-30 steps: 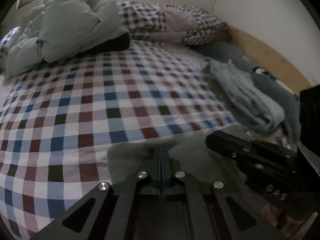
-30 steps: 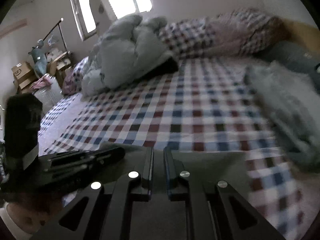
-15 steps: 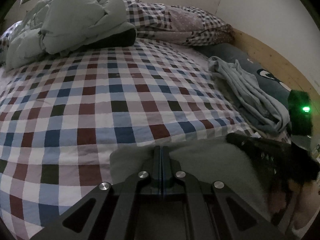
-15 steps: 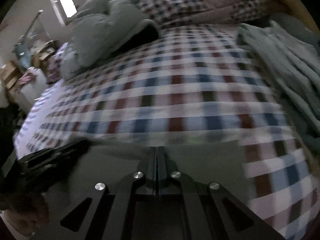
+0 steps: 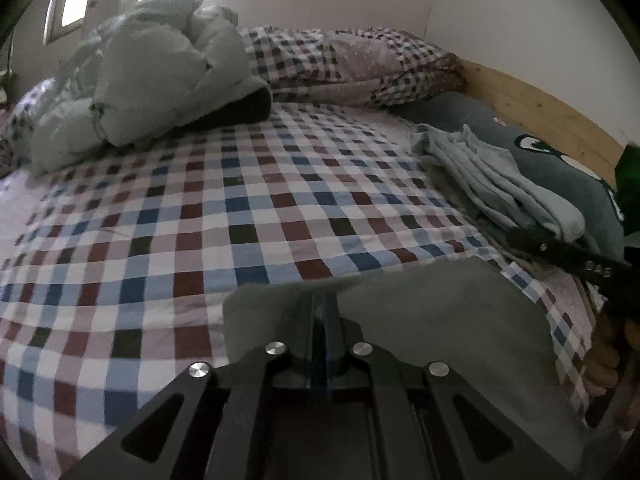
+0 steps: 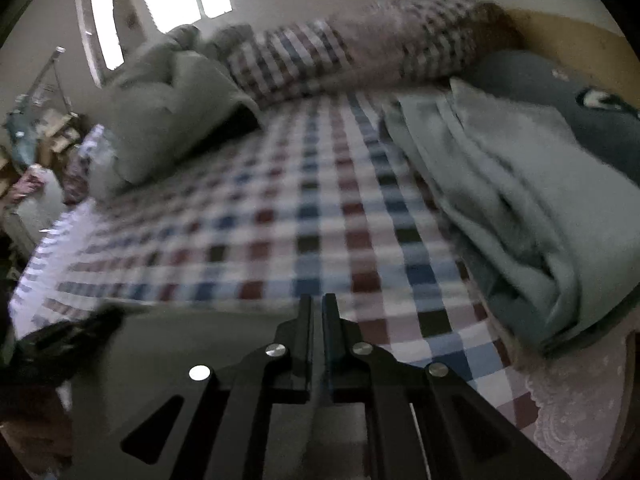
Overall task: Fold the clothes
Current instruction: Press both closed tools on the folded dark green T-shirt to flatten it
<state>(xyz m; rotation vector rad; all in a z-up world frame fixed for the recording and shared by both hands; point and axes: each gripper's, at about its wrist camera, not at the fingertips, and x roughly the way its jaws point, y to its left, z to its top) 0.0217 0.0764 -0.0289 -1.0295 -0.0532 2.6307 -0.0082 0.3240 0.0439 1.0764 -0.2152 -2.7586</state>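
1. One checked bed carries everything; pale folded clothes lie along its right edge.
2. Spread at the bed's near edge is the grey garment.
3. Pinched tight on the garment's near hem is the left gripper; the right gripper, fingers narrow, seems to clamp its right corner.
4. Keep both grips firm, hold the hem taut and level, and lay it clear of the pale clothes.

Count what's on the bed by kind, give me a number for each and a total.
Grey garment held at the near edge: 1
Light blue clothes pile: 1
Pale green duvet: 1
Checked pillows: 1 row, count unclear
Dark blue cushion: 1
Total: 5
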